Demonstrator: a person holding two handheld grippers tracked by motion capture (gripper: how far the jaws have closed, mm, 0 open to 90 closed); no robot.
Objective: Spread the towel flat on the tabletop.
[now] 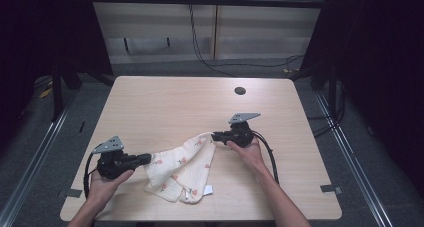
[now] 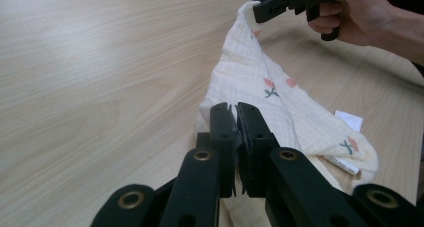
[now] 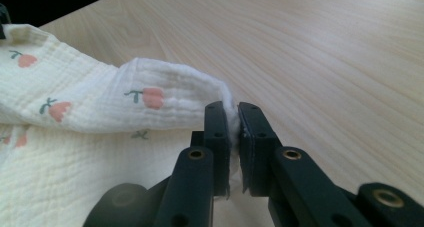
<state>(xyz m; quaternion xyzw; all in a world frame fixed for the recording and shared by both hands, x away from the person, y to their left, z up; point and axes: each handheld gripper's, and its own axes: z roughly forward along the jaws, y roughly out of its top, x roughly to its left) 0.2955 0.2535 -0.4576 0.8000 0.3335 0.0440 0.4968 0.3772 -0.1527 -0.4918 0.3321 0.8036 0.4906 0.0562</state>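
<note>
A cream cloth printed with small red flowers lies crumpled on the wooden table, near its front edge. My left gripper lies low at the cloth's left corner. In the left gripper view, the left gripper has its jaws pressed together with the cloth running in between them. My right gripper holds the cloth's far right corner, lifted a little off the table. Up close, the right gripper is shut with a fold of cloth pinched between its pads. The right gripper and its hand appear farther off, past the left jaws.
A dark round hole sits in the tabletop at the back right. A white label sticks out of the cloth's front edge. Bare wood stretches behind the cloth. Cables trail across the floor beyond the table.
</note>
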